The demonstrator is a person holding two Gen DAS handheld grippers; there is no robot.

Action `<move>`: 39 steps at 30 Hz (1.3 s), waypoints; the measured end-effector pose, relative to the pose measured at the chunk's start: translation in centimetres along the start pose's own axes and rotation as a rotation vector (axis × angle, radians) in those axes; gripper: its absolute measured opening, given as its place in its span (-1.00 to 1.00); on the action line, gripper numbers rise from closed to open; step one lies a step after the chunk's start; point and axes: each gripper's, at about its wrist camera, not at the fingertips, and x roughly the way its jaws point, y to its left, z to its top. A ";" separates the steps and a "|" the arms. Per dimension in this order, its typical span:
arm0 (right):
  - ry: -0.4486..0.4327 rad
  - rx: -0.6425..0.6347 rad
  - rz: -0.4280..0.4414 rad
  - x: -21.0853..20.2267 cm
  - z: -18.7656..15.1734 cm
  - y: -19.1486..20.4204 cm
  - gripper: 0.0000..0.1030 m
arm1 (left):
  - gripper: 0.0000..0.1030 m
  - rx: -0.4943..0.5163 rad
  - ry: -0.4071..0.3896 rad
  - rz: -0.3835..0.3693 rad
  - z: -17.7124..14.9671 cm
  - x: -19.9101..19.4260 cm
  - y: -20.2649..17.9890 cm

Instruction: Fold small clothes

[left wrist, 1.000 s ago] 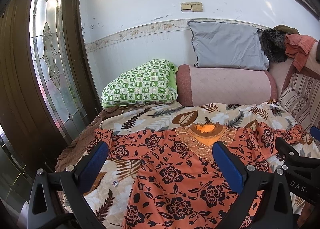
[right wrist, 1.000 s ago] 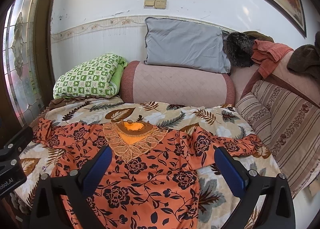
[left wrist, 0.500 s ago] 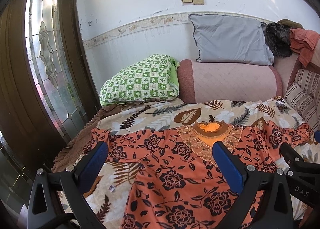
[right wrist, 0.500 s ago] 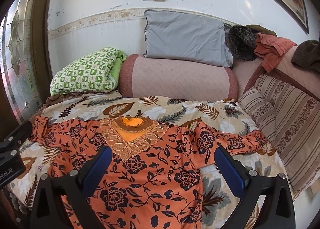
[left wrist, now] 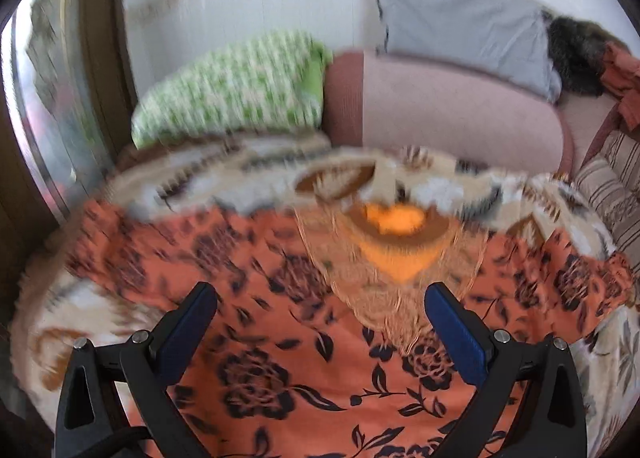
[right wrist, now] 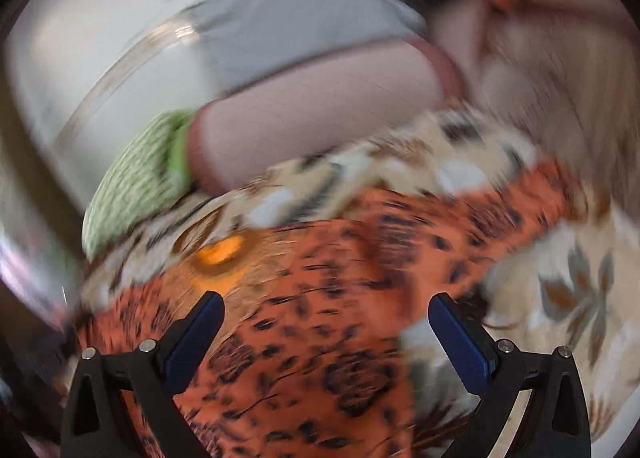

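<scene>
Orange blouse (left wrist: 280,338) lies flat, neckline toward pillows (left wrist: 460,22).

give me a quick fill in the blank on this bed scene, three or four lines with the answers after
1. The orange floral garment lies spread on a blanket printed with ____.
2. The jaws of the left gripper and of the right gripper stand ____, with nothing between them.
3. The pillow beside the pink bolster is checked white and ____.
4. The cushion leaning on the wall above the bolster is ____.

Missing words: leaves; open; green; grey
</scene>
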 end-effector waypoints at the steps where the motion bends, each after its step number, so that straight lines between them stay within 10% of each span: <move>1: 0.003 0.093 0.001 0.4 0.8 -3.2 1.00 | 1.00 0.000 0.023 0.006 -0.5 1.4 0.0; 8: -0.049 0.683 0.143 1.5 2.8 -21.2 1.00 | 1.00 -0.014 0.095 0.082 -1.1 5.7 0.7; 20: -0.017 0.940 0.157 10.2 5.4 -29.7 0.40 | 1.00 0.046 0.102 0.084 -0.6 7.1 -0.1; 24: -0.017 0.896 0.105 12.1 7.2 -29.9 -0.67 | 1.00 0.065 0.087 0.093 -0.3 7.2 -0.3; 30: -0.141 0.653 0.037 9.0 11.1 -23.4 -0.79 | 1.00 0.004 0.027 0.131 0.9 5.8 3.0; 39: -0.100 0.168 0.298 4.5 12.7 -0.1 -0.79 | 1.00 -0.240 -0.048 0.239 2.2 3.2 13.2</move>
